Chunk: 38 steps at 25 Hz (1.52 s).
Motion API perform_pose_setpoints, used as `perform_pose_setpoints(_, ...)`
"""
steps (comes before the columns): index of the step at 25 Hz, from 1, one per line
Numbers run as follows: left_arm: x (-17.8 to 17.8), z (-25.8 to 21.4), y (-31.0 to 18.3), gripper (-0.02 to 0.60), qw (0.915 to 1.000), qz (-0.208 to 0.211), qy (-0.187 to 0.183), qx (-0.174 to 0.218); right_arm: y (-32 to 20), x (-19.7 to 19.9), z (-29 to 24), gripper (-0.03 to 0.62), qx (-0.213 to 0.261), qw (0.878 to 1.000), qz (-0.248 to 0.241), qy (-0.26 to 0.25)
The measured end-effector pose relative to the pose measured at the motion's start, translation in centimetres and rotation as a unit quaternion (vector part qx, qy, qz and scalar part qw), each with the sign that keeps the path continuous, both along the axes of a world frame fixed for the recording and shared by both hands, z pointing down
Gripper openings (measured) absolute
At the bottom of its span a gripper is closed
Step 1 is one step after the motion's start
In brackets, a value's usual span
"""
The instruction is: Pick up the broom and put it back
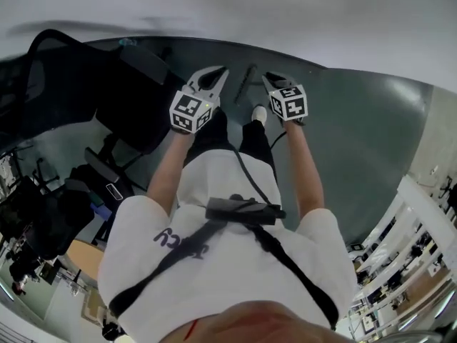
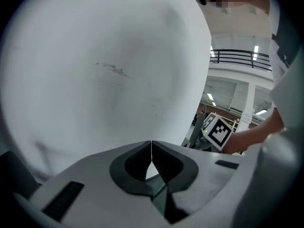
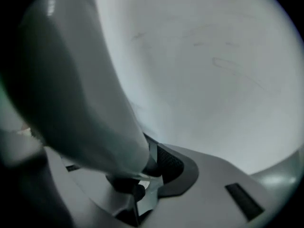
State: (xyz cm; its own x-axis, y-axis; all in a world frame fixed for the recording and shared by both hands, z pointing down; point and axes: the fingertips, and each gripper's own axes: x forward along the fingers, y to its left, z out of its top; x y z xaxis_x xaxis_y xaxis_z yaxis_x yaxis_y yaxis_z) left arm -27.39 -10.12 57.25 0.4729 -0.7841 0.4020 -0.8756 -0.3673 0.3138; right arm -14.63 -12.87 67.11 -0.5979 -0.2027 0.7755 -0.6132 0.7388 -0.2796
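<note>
My right gripper (image 3: 147,175) is shut on a pale grey shaft (image 3: 85,94), seemingly the broom's handle, which runs blurred from the jaws toward the upper left and hides one jaw. In the head view a thin dark stick (image 1: 246,84) stands just left of the right gripper (image 1: 271,78); I cannot tell whether it is that same handle. The broom's head is out of sight. My left gripper (image 2: 151,148) is shut with its tips touching and nothing between them. It is held out (image 1: 218,73) beside the right one, and both face a white wall (image 2: 95,70).
Black office chairs (image 1: 136,98) stand close on the left. The white wall (image 1: 285,13) rises straight ahead over a dark green floor (image 1: 357,141). A white railing (image 1: 421,220) runs at the right. The person's feet (image 1: 259,113) are below the grippers.
</note>
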Motion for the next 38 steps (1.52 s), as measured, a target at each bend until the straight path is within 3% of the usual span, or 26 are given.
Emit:
perform_pose_setpoints(2,-1.1,0.5,0.5,0.012,0.9998,-0.015,0.004,-0.009,-1.6,0.8,1.6,0.054,0.003,0.994,0.104,0.024)
perform_pose_setpoints(5,-2.3,2.4,1.4,0.012,0.9992,-0.026,0.009,-0.027,-2.6,1.8,4.6,0.054,0.006,0.972,0.227,0.058)
perform_pose_setpoints(11,-3.7,5.5,1.9,0.012,0.9976,-0.036,0.021,-0.054,-3.5,4.9,10.0,0.054,0.009,0.901,0.419,0.111)
perform_pose_setpoints(17,-3.6,7.1,1.3,0.012,0.9971,-0.03,0.023,-0.066,-4.5,7.8,14.9,0.054,-0.022,0.84,0.529,0.119)
perform_pose_setpoints(24,-2.4,10.2,0.6,0.012,0.9954,-0.034,0.03,-0.085,-8.9,7.5,20.5,0.054,-0.039,0.8,0.592,0.09)
perform_pose_setpoints(26,-2.3,11.0,0.7,0.012,0.9949,-0.031,0.026,-0.092,-11.0,7.0,21.0,0.054,-0.033,0.8,0.594,0.076)
perform_pose_setpoints(28,-2.4,11.8,1.2,0.012,0.9942,-0.031,0.025,-0.1,-12.8,6.4,21.4,0.054,-0.029,0.809,0.584,0.067)
perform_pose_setpoints(34,-2.4,13.2,1.6,0.012,0.9933,-0.032,0.02,-0.109,-17.2,5.2,22.1,0.054,-0.013,0.842,0.538,0.051)
perform_pose_setpoints(38,-2.1,13.4,1.7,0.012,0.9931,-0.034,0.019,-0.111,-18.8,4.2,22.2,0.055,-0.011,0.871,0.489,0.045)
